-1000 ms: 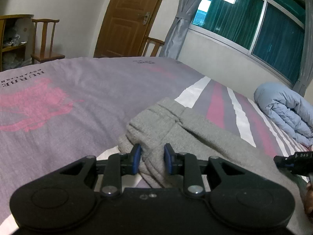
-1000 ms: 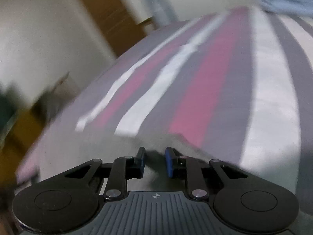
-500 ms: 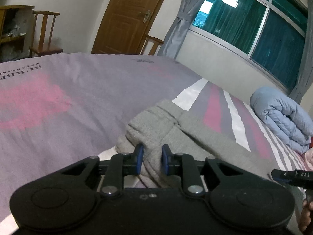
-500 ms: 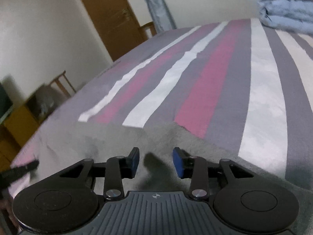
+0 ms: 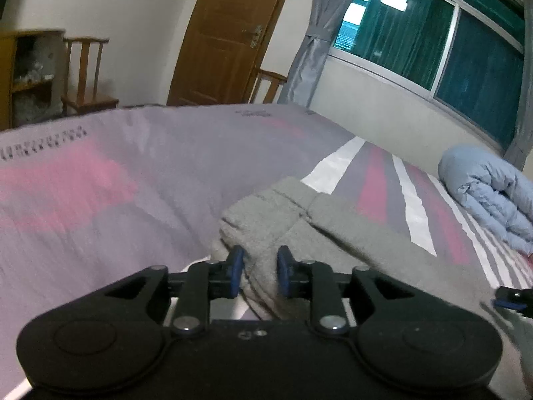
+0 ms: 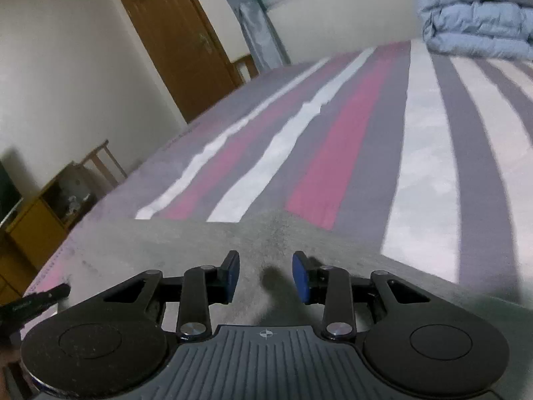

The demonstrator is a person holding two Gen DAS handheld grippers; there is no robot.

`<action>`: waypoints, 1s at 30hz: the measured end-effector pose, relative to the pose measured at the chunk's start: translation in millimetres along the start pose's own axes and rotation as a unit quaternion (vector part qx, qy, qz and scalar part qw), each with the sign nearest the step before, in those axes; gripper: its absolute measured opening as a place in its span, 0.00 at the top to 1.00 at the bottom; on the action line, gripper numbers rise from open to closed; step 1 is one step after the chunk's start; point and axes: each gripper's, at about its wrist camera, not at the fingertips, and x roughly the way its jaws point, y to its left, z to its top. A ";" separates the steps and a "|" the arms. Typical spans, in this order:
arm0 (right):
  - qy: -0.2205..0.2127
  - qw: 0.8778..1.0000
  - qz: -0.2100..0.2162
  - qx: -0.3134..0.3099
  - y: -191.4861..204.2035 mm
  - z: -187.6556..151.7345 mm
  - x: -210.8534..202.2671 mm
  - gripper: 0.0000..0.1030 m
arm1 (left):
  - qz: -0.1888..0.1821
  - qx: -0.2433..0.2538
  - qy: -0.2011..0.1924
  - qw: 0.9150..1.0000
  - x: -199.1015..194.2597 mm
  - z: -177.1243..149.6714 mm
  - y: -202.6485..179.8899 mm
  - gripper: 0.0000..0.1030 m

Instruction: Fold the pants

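Pants (image 5: pixel 333 233): one grey pair, flat on the striped bedspread (image 5: pixel 133 173), long axis running from the left gripper (image 5: pixel 256 268) away rightward. Left gripper: blue pads clamped on a bunched fold. Right gripper (image 6: pixel 265 275): pads apart, above flat cloth. Ahead-right: one rolled blue quilt (image 5: pixel 486 190).

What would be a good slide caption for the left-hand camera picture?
Left gripper pinching a bunched fold of grey pants on a striped bedspread, a rolled blue duvet under the window.

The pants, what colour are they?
Plain grey. The pants show best in the left wrist view, bunched between the left gripper's fingers.
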 end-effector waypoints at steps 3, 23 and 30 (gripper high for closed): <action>0.016 0.999 -0.033 0.000 -11.9 -9.1 -8.7 0.63 | 0.005 0.020 -0.001 1.000 -2.2 -0.7 -12.8 0.89; -0.063 0.986 -0.154 -0.001 -30.3 -16.6 -74.7 0.56 | 0.043 0.030 -0.035 0.998 -11.9 -5.6 -26.9 0.81; -0.108 0.977 -0.178 0.054 -55.9 -35.6 -149.4 0.53 | 0.003 0.075 -0.062 0.995 -26.5 -9.2 -59.0 0.62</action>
